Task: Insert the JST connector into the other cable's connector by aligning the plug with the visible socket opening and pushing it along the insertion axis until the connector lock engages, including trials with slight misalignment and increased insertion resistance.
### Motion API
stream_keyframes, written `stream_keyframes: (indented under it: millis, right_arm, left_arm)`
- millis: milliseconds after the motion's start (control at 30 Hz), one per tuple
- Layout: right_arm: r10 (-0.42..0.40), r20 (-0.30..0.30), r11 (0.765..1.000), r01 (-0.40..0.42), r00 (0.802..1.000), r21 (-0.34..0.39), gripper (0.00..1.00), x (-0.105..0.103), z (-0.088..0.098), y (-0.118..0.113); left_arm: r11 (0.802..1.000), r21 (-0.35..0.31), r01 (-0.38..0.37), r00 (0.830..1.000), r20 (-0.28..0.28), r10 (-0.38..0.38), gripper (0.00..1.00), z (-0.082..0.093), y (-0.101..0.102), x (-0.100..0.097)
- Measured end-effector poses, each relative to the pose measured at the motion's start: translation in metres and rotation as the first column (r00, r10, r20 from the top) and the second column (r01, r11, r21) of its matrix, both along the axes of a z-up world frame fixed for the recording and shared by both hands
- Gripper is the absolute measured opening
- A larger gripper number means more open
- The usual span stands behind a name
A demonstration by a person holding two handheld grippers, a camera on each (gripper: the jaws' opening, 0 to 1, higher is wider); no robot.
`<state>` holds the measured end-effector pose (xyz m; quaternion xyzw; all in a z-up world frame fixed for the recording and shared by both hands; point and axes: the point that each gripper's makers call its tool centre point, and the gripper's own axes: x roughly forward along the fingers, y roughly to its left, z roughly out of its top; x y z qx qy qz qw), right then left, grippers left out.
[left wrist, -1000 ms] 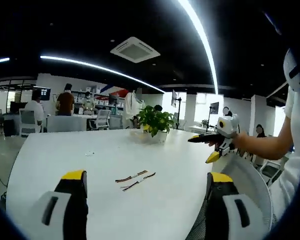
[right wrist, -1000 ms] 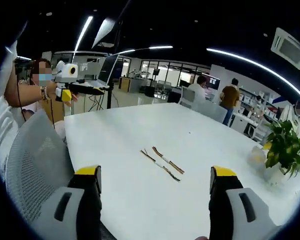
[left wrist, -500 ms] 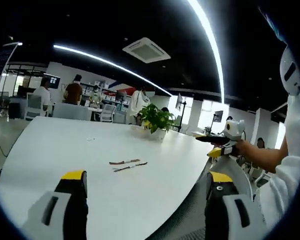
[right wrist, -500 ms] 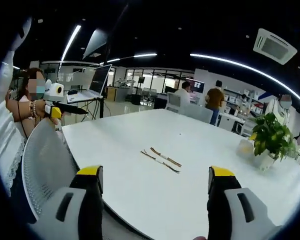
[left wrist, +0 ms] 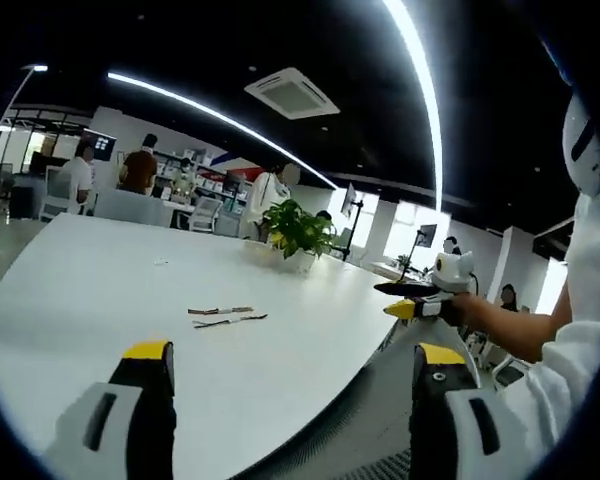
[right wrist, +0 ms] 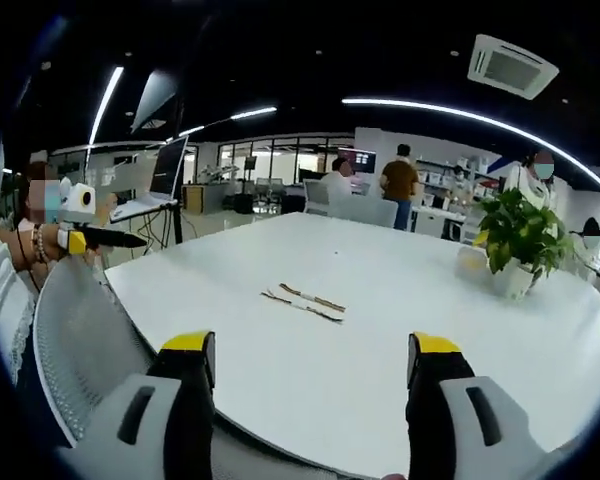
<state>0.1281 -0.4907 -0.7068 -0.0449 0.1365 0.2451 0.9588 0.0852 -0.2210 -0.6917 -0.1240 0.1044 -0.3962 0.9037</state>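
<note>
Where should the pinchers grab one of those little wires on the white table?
Probably at the pale connector near the middle of the cable, with the jaws closing across its width. The two cables lie flat and side by side on the table, so coming straight down from above looks best. The wires are thin and floppy; the connector is likely the stiffest part. Details are too small to confirm.

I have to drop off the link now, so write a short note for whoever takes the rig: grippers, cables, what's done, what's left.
Left gripper: open, empty, held off the table edge.
Right gripper: open, empty, above the near edge.
The two short brown-wired JST cables lie side by side, apart from each other, on the round white table, in front of both grippers and away from the potted green plant.
Done: nothing; neither cable picked up.
Left: grasp one cable per gripper, align plug to socket, push until the lock engages.
</note>
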Motion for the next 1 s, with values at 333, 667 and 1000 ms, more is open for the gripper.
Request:
stream_keyframes:
  millis: [333,667,1000]
  right_arm:
    - [0.004,-0.044,0.998,-0.002,0.999,0.064,0.71,0.001,-0.004,0.006]
    - [0.015,-0.126,0.986,-0.036,0.992,-0.163,0.75,0.014,-0.051,0.019]
    - [0.004,-0.129,0.991,-0.021,0.992,-0.129,0.74,0.009,-0.048,0.02]
  left_arm:
    - [0.998,-0.049,-0.049,0.996,-0.082,0.045,0.98,-0.013,-0.003,0.004]
    - [0.985,-0.109,-0.134,0.988,-0.088,0.125,0.99,-0.009,0.008,0.007]
    - [0.988,-0.088,-0.127,0.984,-0.133,0.115,0.98,-0.016,0.006,0.007]
